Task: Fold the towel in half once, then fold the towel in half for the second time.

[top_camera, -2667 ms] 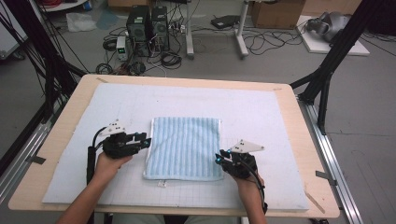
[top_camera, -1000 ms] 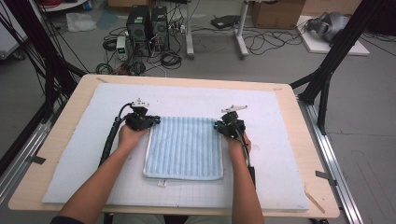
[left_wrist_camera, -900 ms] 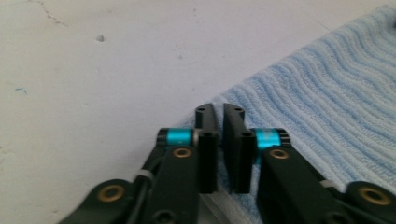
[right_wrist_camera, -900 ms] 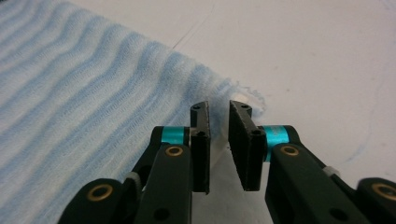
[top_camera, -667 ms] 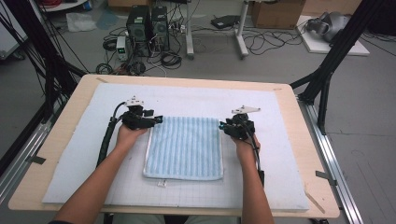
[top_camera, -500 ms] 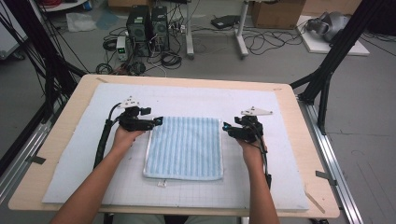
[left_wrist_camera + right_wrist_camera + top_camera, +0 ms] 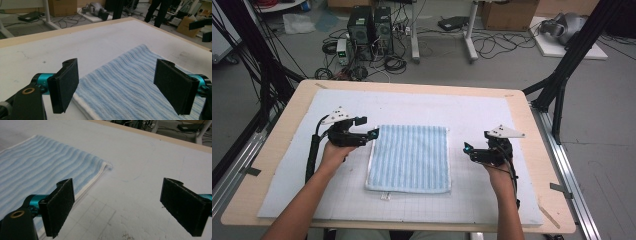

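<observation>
Ribbed blue-striped towel (image 7: 410, 157) lies folded, rectangular, on white felt mat (image 7: 492, 115); each hand-held gripper, left (image 7: 371, 135) and right (image 7: 468, 150), has just spread apart, empty.

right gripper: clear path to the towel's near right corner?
Probably yes. The right gripper is open, just right of the towel, with bare mat between it and that corner.

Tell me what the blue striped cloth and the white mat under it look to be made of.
Blue-and-white striped folded cloth: probably cotton terry towelling; fuzzy ribbed pile, matte, white hemmed edge.
White table mat: seemingly felt or foam sheet; matte, faintly textured, with a printed grid along the near side.
</observation>
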Motion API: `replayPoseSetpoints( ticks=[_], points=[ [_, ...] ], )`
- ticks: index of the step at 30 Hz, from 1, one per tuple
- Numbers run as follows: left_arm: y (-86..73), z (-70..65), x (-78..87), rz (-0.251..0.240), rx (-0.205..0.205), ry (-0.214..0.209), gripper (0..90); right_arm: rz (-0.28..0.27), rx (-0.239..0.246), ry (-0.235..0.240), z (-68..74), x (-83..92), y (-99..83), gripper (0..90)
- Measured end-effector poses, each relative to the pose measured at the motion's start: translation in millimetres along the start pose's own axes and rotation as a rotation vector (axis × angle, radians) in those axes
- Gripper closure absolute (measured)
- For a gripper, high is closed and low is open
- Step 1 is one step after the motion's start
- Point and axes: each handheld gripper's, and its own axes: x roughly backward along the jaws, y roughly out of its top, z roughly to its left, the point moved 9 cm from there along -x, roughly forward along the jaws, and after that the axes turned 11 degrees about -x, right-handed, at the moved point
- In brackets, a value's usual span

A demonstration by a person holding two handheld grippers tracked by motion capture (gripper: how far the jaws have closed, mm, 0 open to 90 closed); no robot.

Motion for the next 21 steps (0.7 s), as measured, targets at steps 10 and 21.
replayPoseSetpoints(
  ticks=[10, 21],
  points=[
    [-1.9, 1.9, 7.4, 0.012, -0.004, 0.006, 20.6, -0.012, -0.012, 0.008, -0.8, 4.4, -2.9, 11.1],
    [5.8, 2.1, 9.7, -0.018, 0.036, 0.011, 18.0, -0.023, -0.005, 0.017, 4.5, 7.1, -0.5, 11.2]
  ],
)
